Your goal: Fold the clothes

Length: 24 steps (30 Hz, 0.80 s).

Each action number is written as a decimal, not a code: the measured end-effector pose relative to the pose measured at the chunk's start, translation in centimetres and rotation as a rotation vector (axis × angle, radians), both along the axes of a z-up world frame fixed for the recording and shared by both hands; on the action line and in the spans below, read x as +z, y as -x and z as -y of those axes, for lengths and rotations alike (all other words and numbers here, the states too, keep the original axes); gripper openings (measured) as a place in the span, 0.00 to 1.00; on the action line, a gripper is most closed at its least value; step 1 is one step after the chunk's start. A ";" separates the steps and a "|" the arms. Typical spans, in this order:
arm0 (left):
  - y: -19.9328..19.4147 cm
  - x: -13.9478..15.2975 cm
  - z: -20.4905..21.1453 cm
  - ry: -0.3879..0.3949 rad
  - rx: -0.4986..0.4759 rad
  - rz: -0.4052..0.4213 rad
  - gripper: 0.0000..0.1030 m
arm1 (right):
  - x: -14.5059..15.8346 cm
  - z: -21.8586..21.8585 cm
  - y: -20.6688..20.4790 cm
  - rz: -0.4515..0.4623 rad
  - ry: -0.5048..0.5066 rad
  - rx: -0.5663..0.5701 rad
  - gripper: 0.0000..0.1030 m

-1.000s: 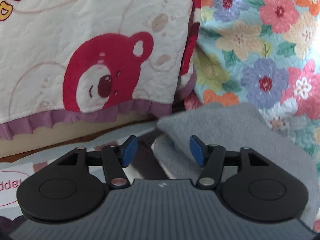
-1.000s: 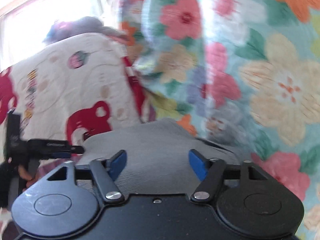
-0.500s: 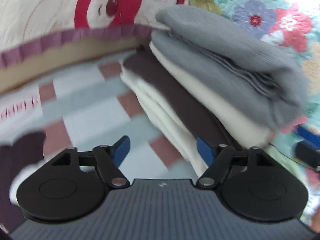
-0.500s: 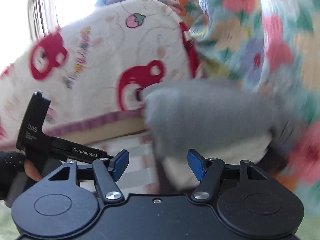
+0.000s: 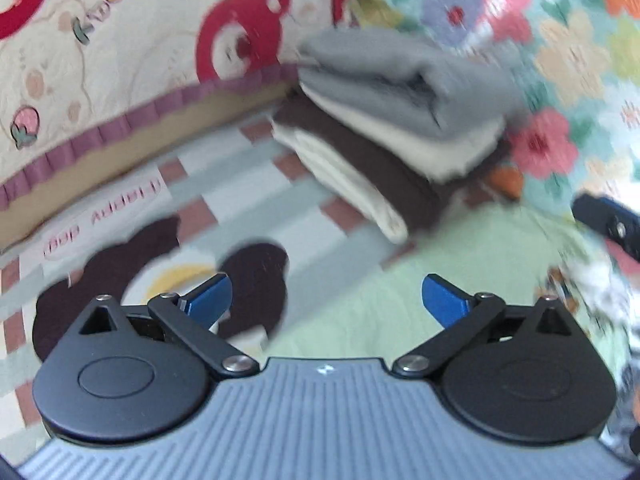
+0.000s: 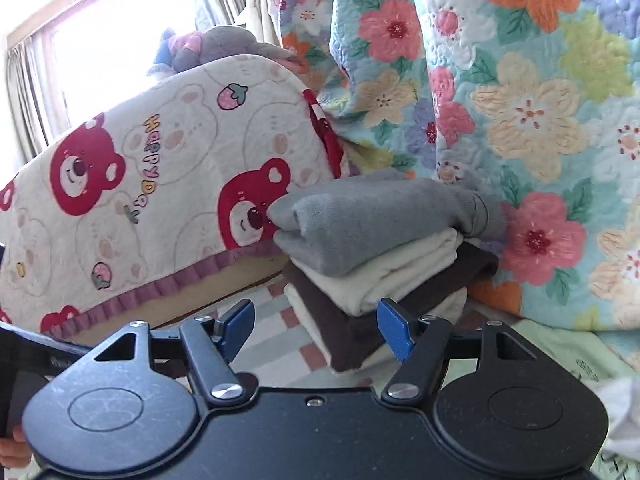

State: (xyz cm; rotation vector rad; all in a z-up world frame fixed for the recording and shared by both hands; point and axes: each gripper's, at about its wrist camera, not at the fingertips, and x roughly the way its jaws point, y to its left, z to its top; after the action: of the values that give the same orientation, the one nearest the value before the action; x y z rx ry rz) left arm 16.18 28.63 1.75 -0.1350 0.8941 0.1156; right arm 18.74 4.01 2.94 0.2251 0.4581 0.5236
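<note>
A stack of folded clothes [image 6: 384,256] rests on the bed against the floral quilt; a grey garment [image 5: 392,76] lies on top, with cream and dark brown layers under it. My left gripper [image 5: 326,294] hangs over the bedsheet, well short of the stack, its jaws opening wide with nothing between them. My right gripper [image 6: 316,326] is a short way in front of the stack, its jaws opening and empty. A pale green garment [image 5: 400,300] lies flat under the left gripper. In the left wrist view the right gripper [image 5: 608,224] shows at the right edge.
A cream cushion with red bears [image 6: 160,200] stands behind left of the stack. A floral quilt [image 6: 520,100] rises behind and to the right. The sheet has a brown bear print [image 5: 120,280]. White cloth [image 6: 616,420] lies at the right.
Both grippers have drawn back from the stack, leaving the grey garment on top. The jaws of both have widened, the left far more.
</note>
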 end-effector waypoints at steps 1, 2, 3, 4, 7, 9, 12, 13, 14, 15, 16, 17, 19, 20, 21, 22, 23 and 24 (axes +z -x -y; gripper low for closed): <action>0.5 0.1 0.5 0.018 -0.008 -0.007 1.00 | 0.0 0.2 0.4 -0.002 0.016 -0.006 0.72; 1.1 0.1 0.9 0.037 -0.010 -0.005 1.00 | 0.1 0.3 0.8 -0.004 0.032 -0.013 0.72; 1.6 0.2 1.4 0.048 -0.010 -0.003 1.00 | 0.1 0.5 1.3 -0.007 0.047 -0.018 0.72; 2.1 0.2 1.9 0.050 -0.009 -0.002 1.00 | 0.2 0.7 1.6 -0.013 0.059 -0.021 0.72; 3.4 0.5 3.8 0.018 -0.024 0.001 1.00 | 0.8 1.7 2.6 -0.040 0.060 -0.014 0.72; 4.3 0.9 5.1 -0.005 -0.043 0.017 1.00 | 1.5 2.1 3.3 -0.060 0.083 -0.021 0.74; 5.3 1.3 6.5 0.017 -0.067 0.029 1.00 | 2.6 2.8 4.2 -0.090 0.113 -0.031 0.76; 5.5 1.2 6.8 0.026 -0.074 0.026 1.00 | 3.0 3.2 4.5 -0.101 0.102 -0.035 0.76; 5.6 1.2 7.1 0.035 -0.080 0.022 1.00 | 3.4 3.5 4.7 -0.109 0.093 -0.039 0.76; 5.7 1.3 7.4 0.037 -0.084 0.020 1.00 | 3.7 3.6 5.0 -0.102 0.099 -0.039 0.76; 5.8 1.4 7.7 0.031 -0.084 0.021 1.00 | 4.0 3.8 5.3 -0.095 0.106 -0.039 0.76; 5.8 1.5 8.0 0.024 -0.085 0.023 1.00 | 4.3 3.8 5.6 -0.088 0.114 -0.038 0.76; 5.9 1.6 8.5 0.011 -0.086 0.025 1.00 | 4.6 3.7 6.1 -0.074 0.146 -0.036 0.77; 5.9 1.7 8.7 0.010 -0.087 0.027 1.00 | 4.6 3.7 6.3 -0.074 0.153 -0.035 0.77; 6.0 1.8 8.8 0.014 -0.088 0.029 1.00 | 4.6 3.7 6.5 -0.076 0.154 -0.033 0.77; 6.0 1.8 8.9 0.017 -0.089 0.031 1.00 | 4.5 3.7 6.6 -0.079 0.152 -0.031 0.77; 6.0 1.8 9.0 0.019 -0.091 0.030 1.00 | 4.5 3.8 6.7 -0.082 0.150 -0.029 0.77; 6.0 1.8 9.1 0.021 -0.092 0.029 1.00 | 4.5 3.8 6.8 -0.084 0.150 -0.029 0.77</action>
State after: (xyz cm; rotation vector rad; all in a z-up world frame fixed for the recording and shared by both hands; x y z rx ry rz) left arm 10.23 19.52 3.59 -0.1151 0.8714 0.0184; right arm 11.93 0.20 7.45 0.1094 0.5723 0.4504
